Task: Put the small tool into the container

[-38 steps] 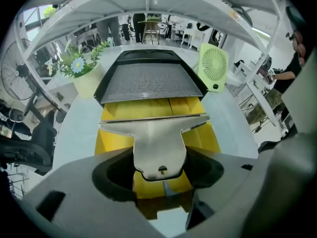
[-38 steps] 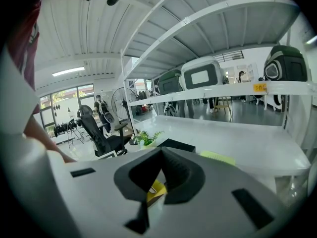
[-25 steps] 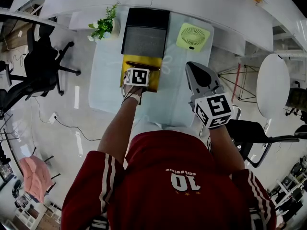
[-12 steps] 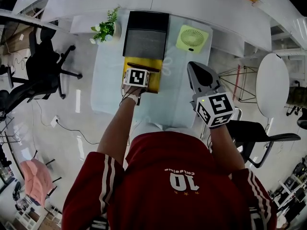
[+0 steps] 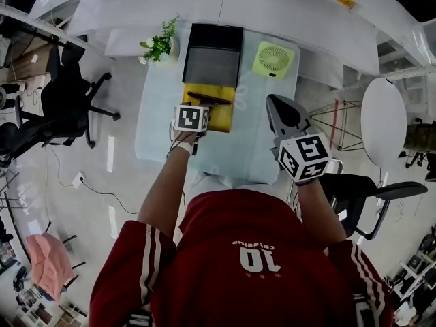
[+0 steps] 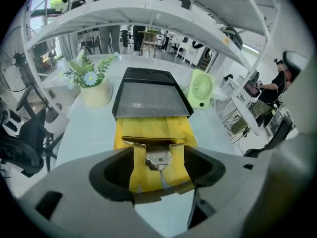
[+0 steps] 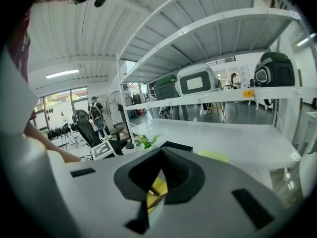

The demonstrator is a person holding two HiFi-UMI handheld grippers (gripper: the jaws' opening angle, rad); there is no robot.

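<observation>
1. The small tool point(image 6: 158, 155) is flat metal: a long thin bar with a short silvery tab at its middle. The tab has a scalloped end and one small hole.
2. It lies flat inside the container point(image 6: 148, 129), with the bar crosswise, reaching nearly from side wall to side wall, and the tab pointing toward the near end.
3. The container is yellow, rectangular, shallow and open-topped, with lengthwise ridges along its floor (whether these divide it into compartments cannot be told).
4. It sits level on the pale worktop point(image 6: 89, 133), its long sides running away from the person.
</observation>
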